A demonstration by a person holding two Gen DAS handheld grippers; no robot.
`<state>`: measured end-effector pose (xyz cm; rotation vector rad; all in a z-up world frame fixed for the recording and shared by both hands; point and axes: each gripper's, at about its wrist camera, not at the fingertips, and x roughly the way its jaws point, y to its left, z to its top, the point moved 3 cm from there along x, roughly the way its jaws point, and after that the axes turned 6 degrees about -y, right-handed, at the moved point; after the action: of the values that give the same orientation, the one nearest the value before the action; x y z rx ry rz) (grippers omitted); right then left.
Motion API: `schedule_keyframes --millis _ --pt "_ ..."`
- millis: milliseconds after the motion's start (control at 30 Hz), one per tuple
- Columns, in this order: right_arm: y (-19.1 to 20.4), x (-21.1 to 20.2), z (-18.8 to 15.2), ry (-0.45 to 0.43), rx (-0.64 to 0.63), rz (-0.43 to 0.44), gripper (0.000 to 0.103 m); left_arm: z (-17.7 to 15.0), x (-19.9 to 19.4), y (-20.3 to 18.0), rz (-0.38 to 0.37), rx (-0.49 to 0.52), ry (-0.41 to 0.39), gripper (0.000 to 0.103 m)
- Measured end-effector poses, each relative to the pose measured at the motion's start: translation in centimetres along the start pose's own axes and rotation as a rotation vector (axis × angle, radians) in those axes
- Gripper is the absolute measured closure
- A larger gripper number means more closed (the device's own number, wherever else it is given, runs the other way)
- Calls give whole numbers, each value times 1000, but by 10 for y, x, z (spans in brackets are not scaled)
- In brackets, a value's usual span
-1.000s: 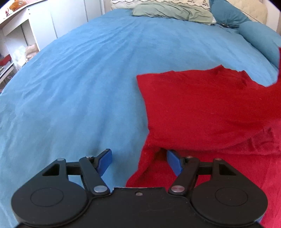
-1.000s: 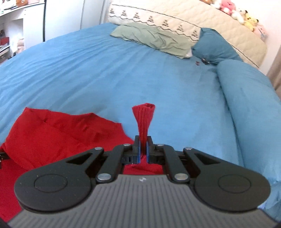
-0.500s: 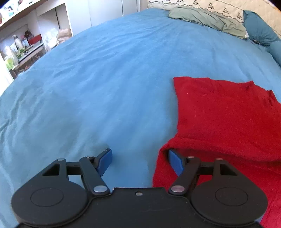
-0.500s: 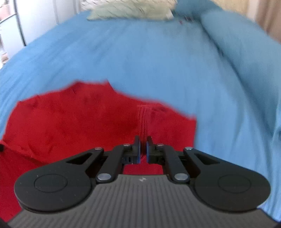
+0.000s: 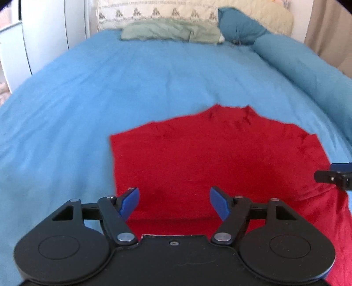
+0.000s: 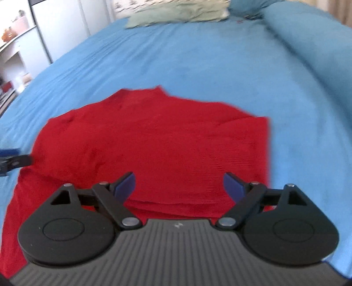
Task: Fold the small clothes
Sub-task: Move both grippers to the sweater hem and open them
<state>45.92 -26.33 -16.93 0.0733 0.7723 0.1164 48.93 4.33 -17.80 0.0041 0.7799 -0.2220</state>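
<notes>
A red knit garment lies flat on the blue bedspread, its sides folded over the middle. It also shows in the right wrist view. My left gripper is open and empty just above the garment's near left part. My right gripper is open and empty above the near right part. The right gripper's finger shows at the right edge of the left wrist view. The left gripper's finger shows at the left edge of the right wrist view.
A green cloth and a cream quilted headboard are at the far end. A teal pillow and a rolled blue duvet lie along the right. White cupboards stand left of the bed.
My right gripper has let go of the red sleeve, laid it across the garment and opened. My left gripper has swung right over the garment, still open.
</notes>
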Motion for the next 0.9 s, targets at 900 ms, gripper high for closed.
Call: schedule_keyframes --millis 900 --pt "-50 -132 -22 -91 66 -32 0 -39 -124 24 111 -50 -53 1"
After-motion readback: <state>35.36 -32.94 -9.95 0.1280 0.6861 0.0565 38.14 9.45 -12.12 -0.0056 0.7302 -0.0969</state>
